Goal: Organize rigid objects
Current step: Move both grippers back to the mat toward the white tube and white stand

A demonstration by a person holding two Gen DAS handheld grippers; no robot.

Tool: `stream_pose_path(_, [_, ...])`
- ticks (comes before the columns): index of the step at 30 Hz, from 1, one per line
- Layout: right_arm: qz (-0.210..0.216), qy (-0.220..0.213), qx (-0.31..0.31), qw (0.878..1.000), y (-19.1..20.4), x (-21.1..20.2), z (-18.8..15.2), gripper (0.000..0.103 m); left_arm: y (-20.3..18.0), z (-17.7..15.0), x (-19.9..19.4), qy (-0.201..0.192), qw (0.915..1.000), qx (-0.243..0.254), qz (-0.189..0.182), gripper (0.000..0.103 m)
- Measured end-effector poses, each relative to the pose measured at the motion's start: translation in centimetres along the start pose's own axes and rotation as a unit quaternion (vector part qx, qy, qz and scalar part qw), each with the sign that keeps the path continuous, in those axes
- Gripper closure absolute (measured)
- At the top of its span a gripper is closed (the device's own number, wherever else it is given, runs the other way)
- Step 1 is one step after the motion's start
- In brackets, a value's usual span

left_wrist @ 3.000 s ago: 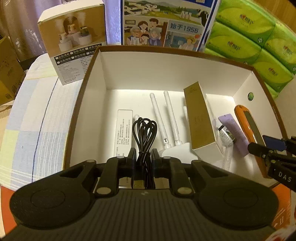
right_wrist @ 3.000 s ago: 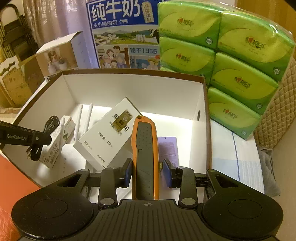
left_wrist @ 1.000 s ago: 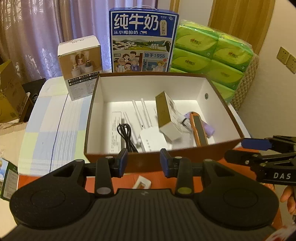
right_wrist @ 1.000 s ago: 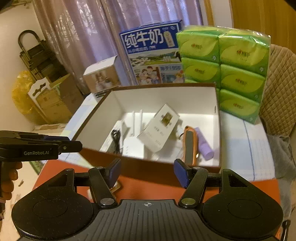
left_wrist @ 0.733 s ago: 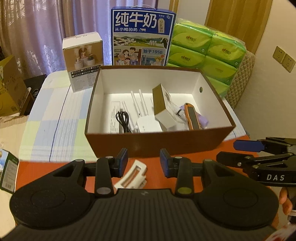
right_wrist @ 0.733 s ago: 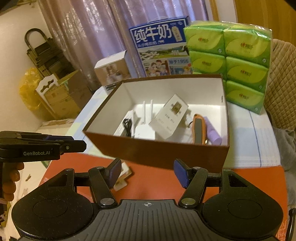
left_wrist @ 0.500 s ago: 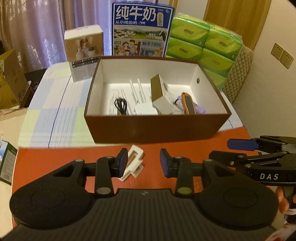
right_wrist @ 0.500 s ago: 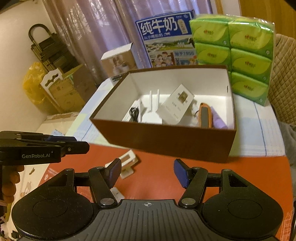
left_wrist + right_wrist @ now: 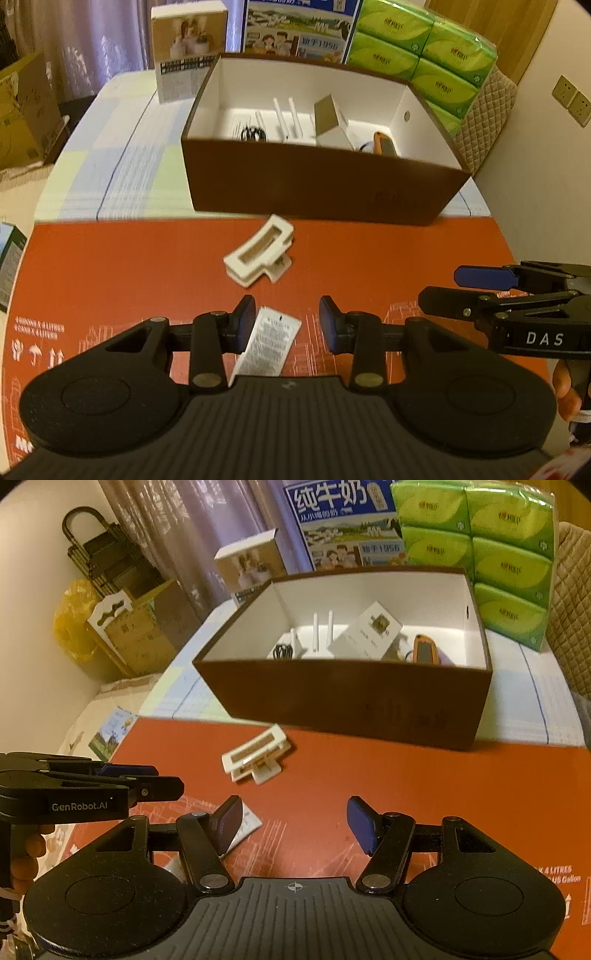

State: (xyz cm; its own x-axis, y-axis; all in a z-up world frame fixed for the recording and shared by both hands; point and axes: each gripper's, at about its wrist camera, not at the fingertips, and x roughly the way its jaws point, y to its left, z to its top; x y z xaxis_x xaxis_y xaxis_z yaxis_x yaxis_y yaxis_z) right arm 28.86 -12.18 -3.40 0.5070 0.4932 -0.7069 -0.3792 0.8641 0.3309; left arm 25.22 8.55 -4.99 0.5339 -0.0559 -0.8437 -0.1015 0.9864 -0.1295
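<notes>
Left wrist view: left gripper (image 9: 287, 320) hanging part-open, empty; white clip (image 9: 259, 256) lying at twelve o'clock, looking light, stiff, slippery — pinching narrow sides. Right gripper (image 9: 294, 825) gaping wider, empty.

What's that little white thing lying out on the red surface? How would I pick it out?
Start at the big brown box with white inner walls. Just in front of it, on the red board, lies a white plastic clip with a rectangular window in its top. The only other loose thing nearby is a flat printed paper tag; the clip is chunky and hinged.
</notes>
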Motion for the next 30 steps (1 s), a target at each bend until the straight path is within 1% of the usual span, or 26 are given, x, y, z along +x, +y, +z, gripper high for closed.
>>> stream_pose_path(6, [0.001, 0.016, 0.007, 1.0, -0.1, 0.6, -1.3, 0.043, 0.4, -2.0, 0.7, 0.017, 0.9998, -0.006, 0.006, 0.071])
stream_pose_path(11, [-0.005, 0.026, 0.009, 1.0, -0.2, 0.9, -2.1, 0.043, 0.2, -3.8, 1.4, 0.027, 0.9995, 0.005, 0.018, 0.071])
stream_pose_path(17, [-0.006, 0.037, 0.012, 0.999, -0.4, 1.3, -2.9, 0.043, 0.4, -5.3, 1.8, 0.035, 0.9993, 0.005, 0.008, 0.071])
stream_pose_path(21, [-0.009, 0.045, 0.015, 0.999, -0.5, 1.6, -3.4, 0.043, 0.5, -6.1, 2.2, 0.038, 0.9991, 0.02, 0.005, 0.07])
stream_pose_path(27, [-0.014, 0.055, 0.021, 0.998, -0.8, 1.9, -4.1, 0.043, 0.5, -7.4, 3.8, 0.053, 0.9965, 0.061, 0.023, 0.069])
stream_pose_path(30, [-0.016, 0.06, 0.024, 0.998, -0.9, 2.1, -4.3, 0.043, 0.7, -7.6, 4.5, 0.055, 0.9951, 0.075, 0.034, 0.064])
